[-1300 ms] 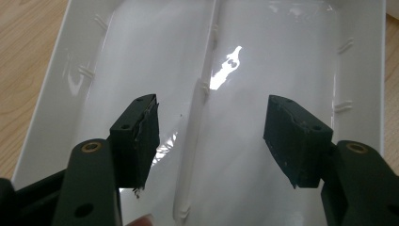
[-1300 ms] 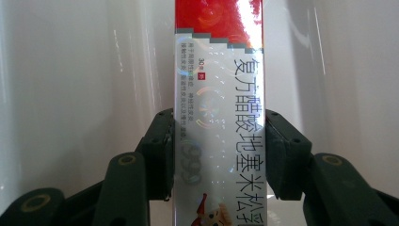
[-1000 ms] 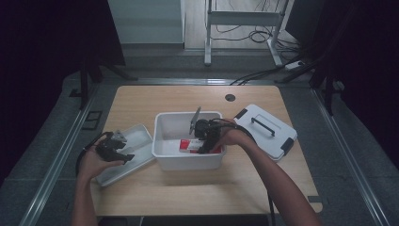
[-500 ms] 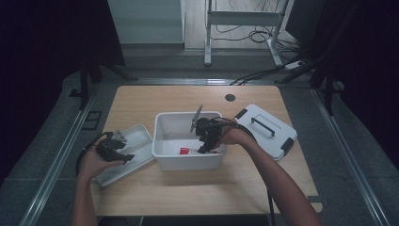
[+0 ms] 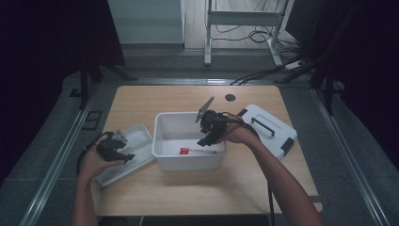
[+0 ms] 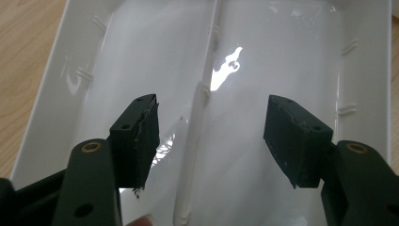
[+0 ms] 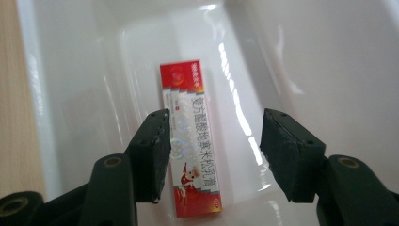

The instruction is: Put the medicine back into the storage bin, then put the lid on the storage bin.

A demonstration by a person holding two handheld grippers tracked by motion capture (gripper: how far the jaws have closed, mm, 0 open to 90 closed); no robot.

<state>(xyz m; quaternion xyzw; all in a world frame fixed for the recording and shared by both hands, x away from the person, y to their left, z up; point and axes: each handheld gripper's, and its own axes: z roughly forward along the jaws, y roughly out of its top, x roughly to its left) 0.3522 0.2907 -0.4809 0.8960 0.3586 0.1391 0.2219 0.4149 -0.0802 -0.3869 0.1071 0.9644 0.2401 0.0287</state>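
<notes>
My right claw (image 5: 205, 140) hangs over the open white rectangular plastic bin (image 5: 162, 123) at the middle of the light wooden surface (image 5: 141, 99). Its jaws are spread wide and hold nothing. Below and between them, in the right gripper view, a flat red-and-white printed cardboard carton (image 7: 193, 136) lies on the bin floor, lengthwise along the claw's line of sight, apart from both pads; the left pad overlaps its edge in that view, though I cannot tell the height between them. In the high view the carton (image 5: 197, 150) sits against the bin's near wall, just under this claw.

My left claw (image 5: 126, 157) is poised over the shallow white plastic tray (image 5: 136, 136), which lies left of the bin and touches or nearly touches it. Its jaws are likewise spread and empty. The left gripper view shows the tray's raised centre ridge (image 6: 200, 117) running between the pads.

Right of my right claw, a white plastic lid with a dark handle (image 5: 268, 127) rests on the surface beside the bin.
</notes>
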